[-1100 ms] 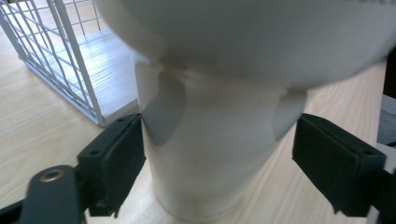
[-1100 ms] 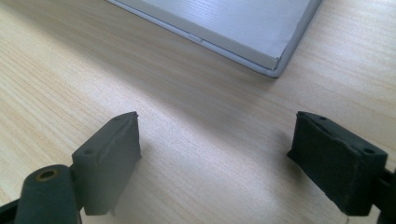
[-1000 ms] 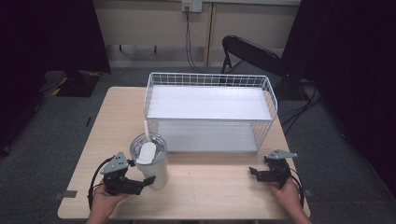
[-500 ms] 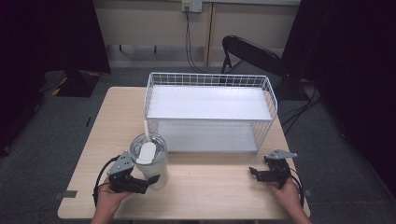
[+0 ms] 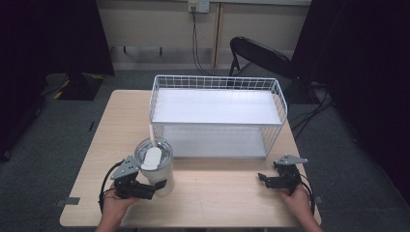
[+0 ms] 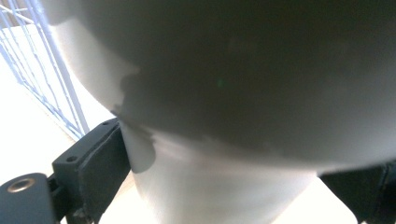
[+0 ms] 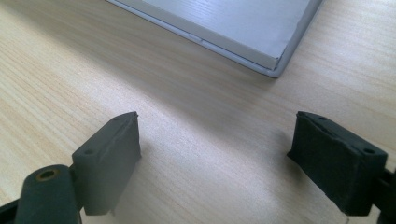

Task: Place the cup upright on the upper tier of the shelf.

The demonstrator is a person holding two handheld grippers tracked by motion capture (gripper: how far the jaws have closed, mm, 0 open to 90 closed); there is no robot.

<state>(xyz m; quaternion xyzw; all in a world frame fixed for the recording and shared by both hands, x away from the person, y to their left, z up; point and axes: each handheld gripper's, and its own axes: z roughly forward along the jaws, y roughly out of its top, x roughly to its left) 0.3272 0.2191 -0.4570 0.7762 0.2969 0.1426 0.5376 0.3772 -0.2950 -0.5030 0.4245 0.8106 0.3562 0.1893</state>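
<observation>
Left tongs [image 5: 153, 186] clamp tumbler [image 5: 155, 166] low on its body at the counter's [image 5: 217, 193] front-left, just before the wire basket [image 5: 217, 116].
Grip sits low, likely for a steady upright lift. Tumbler: smooth pale cylinder, clear round lid, white straw [image 5: 151, 135]. Basket: white wire grid, flat white shelf boards. Right tongs [image 7: 219, 158] rest wide open, holding nothing, on the light woodgrain counter; black blocky pads [image 7: 109, 158].

The high view looks forward and down from the person's side onto the whole table [image 5: 217, 198], wire basket [image 5: 217, 87] at its far middle. The left gripper view sits pressed close against the tumbler [image 6: 243, 93], the basket's wires behind. The right gripper view looks low across bare table [image 7: 196, 121] toward the basket's base corner [image 7: 275, 60].
</observation>
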